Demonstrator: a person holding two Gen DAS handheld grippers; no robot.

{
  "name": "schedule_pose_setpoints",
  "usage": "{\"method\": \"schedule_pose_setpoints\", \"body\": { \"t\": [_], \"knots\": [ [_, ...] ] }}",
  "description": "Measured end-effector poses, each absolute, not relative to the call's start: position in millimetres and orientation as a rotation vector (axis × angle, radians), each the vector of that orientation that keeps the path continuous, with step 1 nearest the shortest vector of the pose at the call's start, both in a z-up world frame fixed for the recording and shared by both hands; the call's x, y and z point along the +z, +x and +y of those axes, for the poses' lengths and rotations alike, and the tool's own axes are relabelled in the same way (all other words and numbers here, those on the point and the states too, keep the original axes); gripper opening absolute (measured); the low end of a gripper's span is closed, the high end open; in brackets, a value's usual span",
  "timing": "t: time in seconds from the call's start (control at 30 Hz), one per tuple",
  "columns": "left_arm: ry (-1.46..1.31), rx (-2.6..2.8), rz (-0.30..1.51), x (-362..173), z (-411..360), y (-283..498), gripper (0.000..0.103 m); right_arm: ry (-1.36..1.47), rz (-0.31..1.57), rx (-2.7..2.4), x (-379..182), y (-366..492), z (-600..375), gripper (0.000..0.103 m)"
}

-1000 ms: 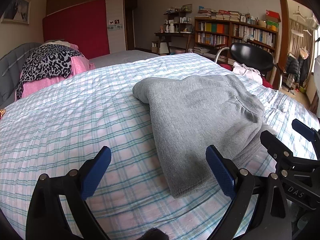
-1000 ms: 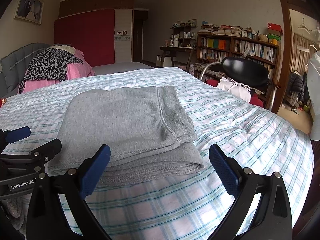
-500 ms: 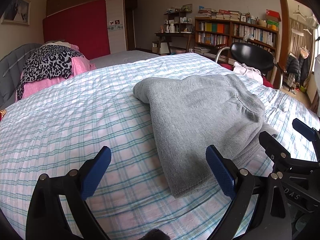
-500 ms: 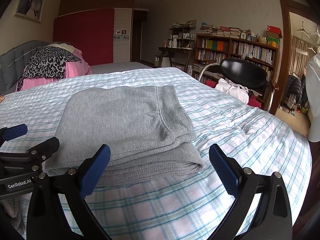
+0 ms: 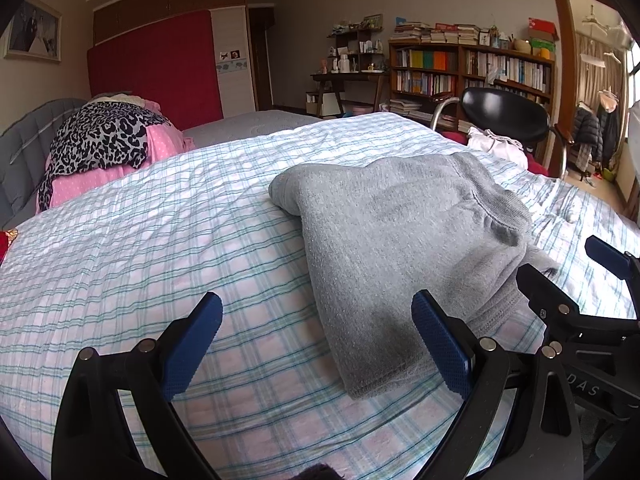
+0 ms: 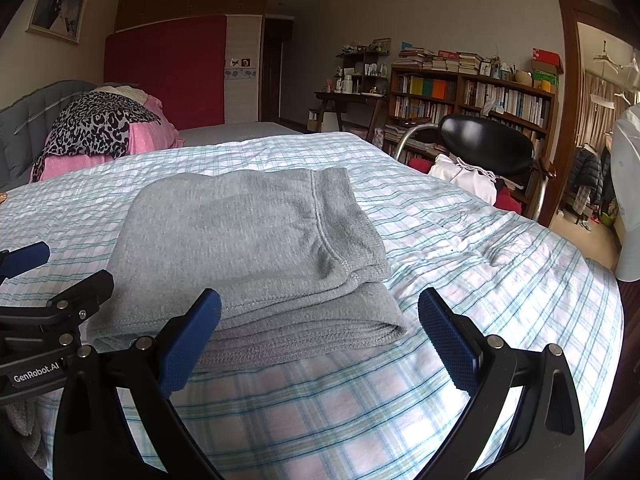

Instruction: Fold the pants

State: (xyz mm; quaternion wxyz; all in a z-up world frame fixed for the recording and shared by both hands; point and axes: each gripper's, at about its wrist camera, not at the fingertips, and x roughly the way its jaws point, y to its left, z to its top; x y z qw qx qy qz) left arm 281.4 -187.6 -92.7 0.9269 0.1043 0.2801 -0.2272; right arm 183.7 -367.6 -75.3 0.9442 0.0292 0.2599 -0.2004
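The grey pants (image 5: pixel 392 236) lie folded into a compact stack on the plaid bedsheet (image 5: pixel 140 264); they also show in the right wrist view (image 6: pixel 248 248). My left gripper (image 5: pixel 316 344) is open and empty, held above the sheet at the stack's near left corner. My right gripper (image 6: pixel 320 340) is open and empty, just in front of the stack's near folded edge. Each gripper shows at the edge of the other's view, the right one (image 5: pixel 580 296) and the left one (image 6: pixel 48 292).
A pile of pink and leopard-print bedding (image 5: pixel 100 148) lies at the bed's far left by the grey headboard. A black chair (image 6: pixel 488 148) with white cloth stands beside the bed's right edge. Bookshelves (image 6: pixel 472 96) line the far wall.
Both grippers have pulled back slightly and risen a little from the pants. The folded pants have not moved.
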Motion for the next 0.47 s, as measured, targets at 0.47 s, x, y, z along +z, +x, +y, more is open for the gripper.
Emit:
{"method": "schedule_pose_setpoints", "body": {
  "t": [0.47],
  "knots": [
    [0.210, -0.461, 0.620, -97.7, -188.6, 288.3, 0.095, 0.076, 0.548, -0.412, -80.5, 184.1, -370.5, 0.100]
  ]
}}
